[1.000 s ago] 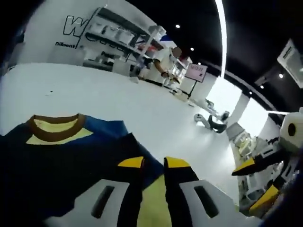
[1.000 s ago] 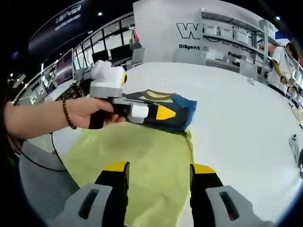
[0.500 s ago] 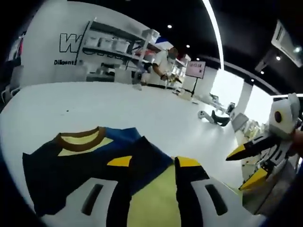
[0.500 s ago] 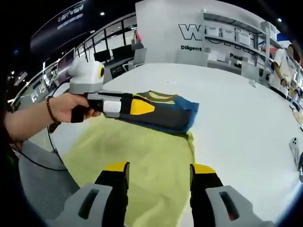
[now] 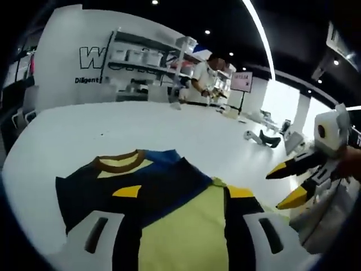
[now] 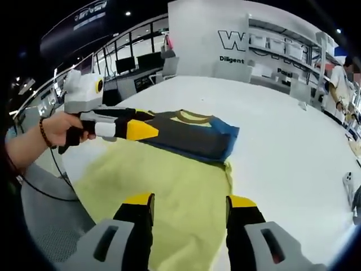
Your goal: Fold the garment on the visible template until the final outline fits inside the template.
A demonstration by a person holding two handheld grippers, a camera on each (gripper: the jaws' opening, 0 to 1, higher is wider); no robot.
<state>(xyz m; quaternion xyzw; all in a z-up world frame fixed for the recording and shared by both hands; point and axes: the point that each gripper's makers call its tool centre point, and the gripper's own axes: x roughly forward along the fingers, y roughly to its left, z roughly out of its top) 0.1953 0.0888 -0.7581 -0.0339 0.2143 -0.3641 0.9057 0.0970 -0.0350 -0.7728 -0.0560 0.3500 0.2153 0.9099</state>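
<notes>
Mid-fold check: both your grippers are spread and empty, left gripper (image 6: 141, 131) beside the folded garment (image 6: 192, 135) on the template (image 6: 169, 192). Next, judge fit.

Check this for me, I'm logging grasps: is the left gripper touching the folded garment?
Cannot tell. In the right gripper view the left gripper, jaws together, overlaps the folded garment's edge, hiding any gap.

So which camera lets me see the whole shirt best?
The right gripper view. There the folded shirt lies whole at the far end of the yellow-green template, with every edge in sight. In the left gripper view the shirt is closer, but that gripper's own jaws hide its near edge.
</notes>
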